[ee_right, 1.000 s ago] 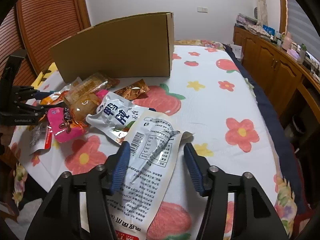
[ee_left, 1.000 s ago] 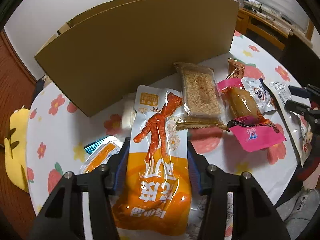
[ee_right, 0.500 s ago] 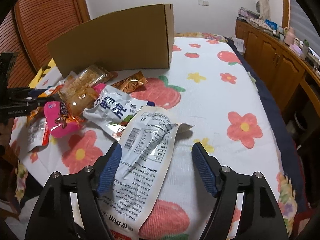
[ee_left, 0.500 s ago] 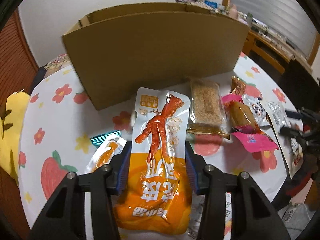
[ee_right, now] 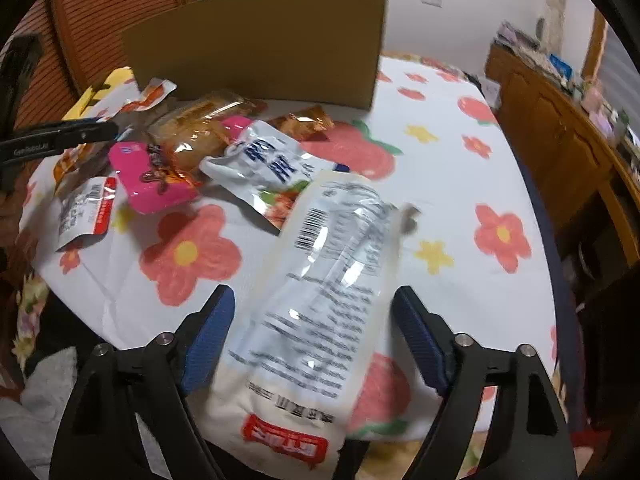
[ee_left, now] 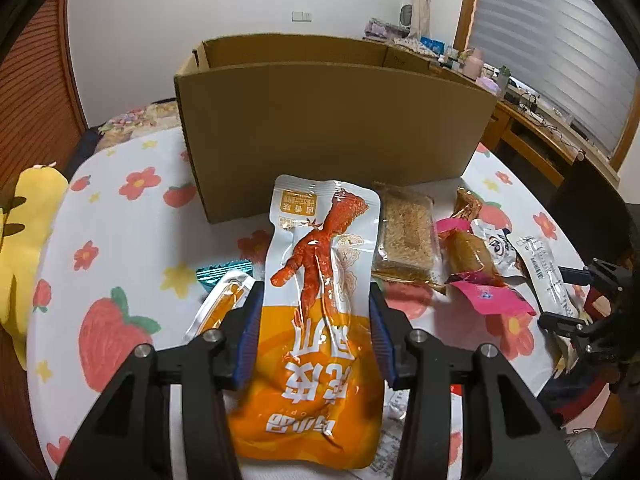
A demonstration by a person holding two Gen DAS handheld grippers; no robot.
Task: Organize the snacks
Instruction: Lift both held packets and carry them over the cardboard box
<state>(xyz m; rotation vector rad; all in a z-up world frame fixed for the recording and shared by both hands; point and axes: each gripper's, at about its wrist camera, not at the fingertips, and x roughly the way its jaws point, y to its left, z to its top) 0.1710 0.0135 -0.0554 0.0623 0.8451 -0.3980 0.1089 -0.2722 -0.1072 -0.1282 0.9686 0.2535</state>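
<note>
left gripper (ee_left: pixel 316 336) is clamping the orange chicken-foot pouch (ee_left: pixel 316 292), pads pressing both long edges, pouch lifted off the tablecloth (ee_left: pixel 120 264). long axis is running 6 to 12, top seal pointing at 12 toward the cardboard box (ee_left: pixel 332 128), print reading upside down from this side. box is sitting open-topped at 12, near wall tall. judgement: the step is carrying it over that wall; raise until the limp bottom end clears the rim, keep the long axis parallel to the wall, release only once inside.

at 2 to 3 in the left view, cereal bar (ee_left: pixel 406 236), pink-wrapped cake (ee_left: pixel 476 268) and a white pouch (ee_left: pixel 496 248) are lying in a row, not yet sorted.

right gripper (ee_right: pixel 314 336) is opening, jaws standing wide, pads clear of the white label-side pouch (ee_right: pixel 320 292) lying between them. it is resting on the cloth, blurred, long axis running 7 to 1, red-banded end at 6. re-grip it mid-length, square across the edges.
</note>
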